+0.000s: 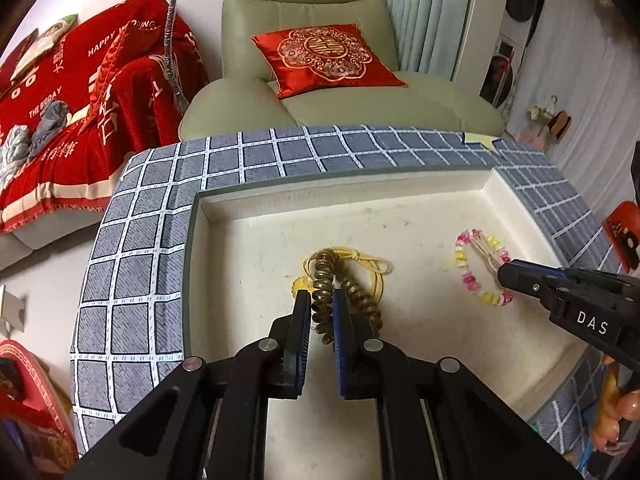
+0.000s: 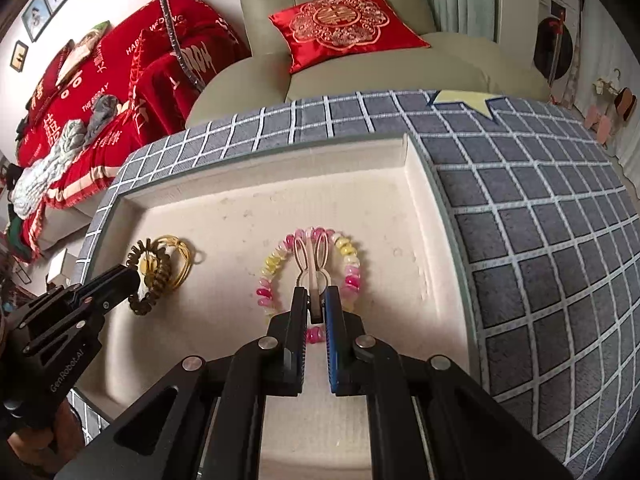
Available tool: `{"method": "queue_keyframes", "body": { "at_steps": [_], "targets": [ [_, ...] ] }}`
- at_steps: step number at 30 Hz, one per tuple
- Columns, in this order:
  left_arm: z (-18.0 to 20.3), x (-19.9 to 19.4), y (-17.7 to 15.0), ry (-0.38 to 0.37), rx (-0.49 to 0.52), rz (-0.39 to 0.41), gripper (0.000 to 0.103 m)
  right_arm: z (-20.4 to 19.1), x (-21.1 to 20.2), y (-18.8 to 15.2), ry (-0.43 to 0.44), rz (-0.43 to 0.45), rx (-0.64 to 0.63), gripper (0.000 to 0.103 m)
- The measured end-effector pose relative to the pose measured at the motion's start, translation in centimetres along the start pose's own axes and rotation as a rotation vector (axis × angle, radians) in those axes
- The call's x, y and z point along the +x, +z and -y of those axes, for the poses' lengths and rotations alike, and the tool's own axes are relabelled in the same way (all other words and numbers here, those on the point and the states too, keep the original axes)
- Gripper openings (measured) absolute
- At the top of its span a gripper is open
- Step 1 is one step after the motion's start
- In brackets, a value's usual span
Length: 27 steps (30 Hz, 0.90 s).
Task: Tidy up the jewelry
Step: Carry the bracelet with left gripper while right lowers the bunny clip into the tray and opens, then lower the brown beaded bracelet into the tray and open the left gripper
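Both pieces are still lying in the tray (image 1: 400,196), so little is being judged as done. The coil (image 1: 325,300), left of the bracelet (image 2: 308,268), is being clamped by the left gripper (image 1: 322,300). A pale clip (image 2: 314,270) inside the bracelet is being pinched by the right gripper (image 2: 316,296). Where the pieces are being sorted to is not being shown.

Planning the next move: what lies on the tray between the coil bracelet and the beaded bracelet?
Nothing: bare cream tray floor separates the coil bracelet from the beaded bracelet; both wrist views show it.
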<state>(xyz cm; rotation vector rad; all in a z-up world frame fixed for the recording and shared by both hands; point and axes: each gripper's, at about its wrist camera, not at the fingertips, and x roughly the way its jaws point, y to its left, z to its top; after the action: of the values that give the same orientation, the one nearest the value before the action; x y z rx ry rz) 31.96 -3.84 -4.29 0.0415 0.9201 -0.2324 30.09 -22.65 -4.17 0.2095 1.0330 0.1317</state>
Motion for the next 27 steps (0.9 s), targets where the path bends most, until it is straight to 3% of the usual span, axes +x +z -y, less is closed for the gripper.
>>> {"method": "queue_keyframes", "body": {
  "at_steps": [8,9,12,17,27],
  "targets": [
    [0.6,0.4,-0.4,0.03,0.027,-0.009,0.027,0.1,0.2,-0.1,-0.003,-0.007,0.001,0.011],
    [0.7,0.4,-0.4,0.032,0.029,-0.009,0.027,0.0,0.2,-0.1,-0.001,-0.01,0.001,0.017],
    [0.8,0.2,-0.4,0.035,0.031,-0.008,0.027,-0.1,0.0,-0.2,0.022,-0.01,0.011,0.059],
    [0.9,-0.4,-0.6,0.048,0.039,0.015,0.027,-0.3,-2.4,-0.2,0.071,0.046,0.045,0.06],
    [1.0,-3.7,-0.2,0.055,0.024,0.095,0.027,0.4,-6.8,-2.0,0.085,0.098,0.09,0.061]
  ]
}}
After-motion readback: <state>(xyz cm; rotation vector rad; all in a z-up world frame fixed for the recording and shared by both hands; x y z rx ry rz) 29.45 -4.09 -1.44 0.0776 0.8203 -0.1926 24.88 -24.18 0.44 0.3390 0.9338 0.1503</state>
